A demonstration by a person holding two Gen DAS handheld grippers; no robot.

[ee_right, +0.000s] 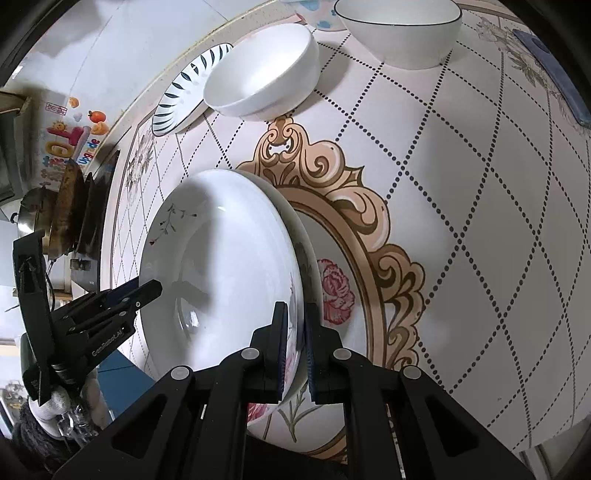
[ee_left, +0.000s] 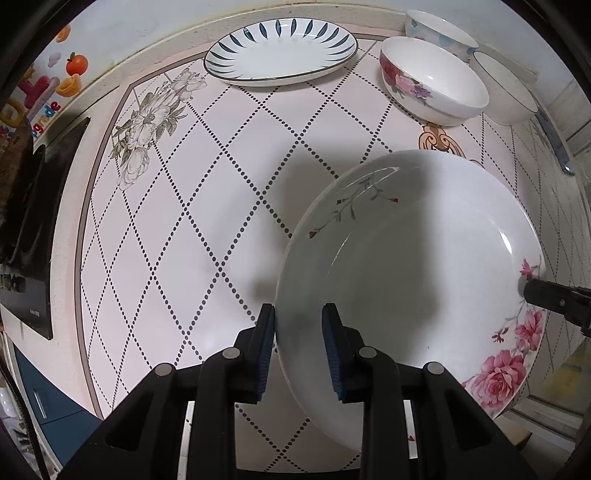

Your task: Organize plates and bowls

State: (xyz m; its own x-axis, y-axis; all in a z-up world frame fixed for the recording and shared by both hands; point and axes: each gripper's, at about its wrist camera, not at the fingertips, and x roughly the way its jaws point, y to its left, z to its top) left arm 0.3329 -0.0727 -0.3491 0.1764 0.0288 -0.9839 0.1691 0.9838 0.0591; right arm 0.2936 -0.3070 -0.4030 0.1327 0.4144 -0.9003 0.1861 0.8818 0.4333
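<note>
A white deep plate with pink roses [ee_left: 417, 266] is held tilted above the table by both grippers. My left gripper [ee_left: 298, 343] straddles its left rim, one pad [ee_left: 266, 347] outside and one inside, jaws not fully closed on it. My right gripper [ee_right: 295, 347] is shut on the plate's [ee_right: 229, 266] opposite rim; its tip shows in the left wrist view [ee_left: 554, 299]. The left gripper shows in the right wrist view [ee_right: 144, 290]. A blue-leaf plate [ee_left: 280, 51] lies at the back. A rose bowl [ee_left: 432, 81], a blue-rimmed bowl [ee_left: 506, 92] and a blue-dotted bowl [ee_left: 439, 29] stand back right.
The table [ee_left: 192, 229] has a pink cloth with dotted diamonds and a gold ornament [ee_right: 369, 221]. A black stove top [ee_left: 33, 229] lies at the left edge, with a pan [ee_right: 62, 210] on it. A blue phone-like object [ee_right: 554, 74] lies at the right. The wall has stickers [ee_left: 48, 85].
</note>
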